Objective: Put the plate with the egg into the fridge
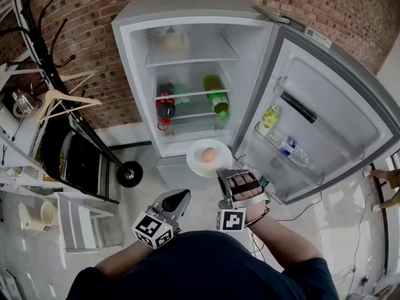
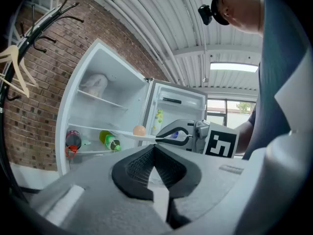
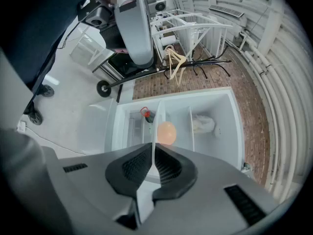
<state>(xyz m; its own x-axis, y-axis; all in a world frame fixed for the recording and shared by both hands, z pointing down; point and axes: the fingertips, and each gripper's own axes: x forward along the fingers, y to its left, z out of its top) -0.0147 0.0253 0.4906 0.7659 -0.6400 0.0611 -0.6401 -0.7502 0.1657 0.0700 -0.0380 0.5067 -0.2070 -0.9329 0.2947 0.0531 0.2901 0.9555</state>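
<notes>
The white fridge [image 1: 187, 74] is standing against a brick wall, and its door [image 1: 325, 117] is hanging wide open to the right. The right gripper [image 1: 226, 175] is reaching toward the open compartment; its jaws are clamped on the near rim of the plate [image 1: 199, 162], which is showing edge-on as a thin white line between them in the right gripper view. The plate is hanging in the air just in front of the fridge, low before the opening – not yet on a shelf. The left gripper [image 1: 182, 195] is hovering beside and a little behind the right one, with its jaws pressed together and nothing between them. A green bottle [image 1: 217, 99] and a dark bottle [image 1: 165, 105] are lying on a middle shelf. The egg [image 1: 209, 155] is resting on the plate – near its middle.
</notes>
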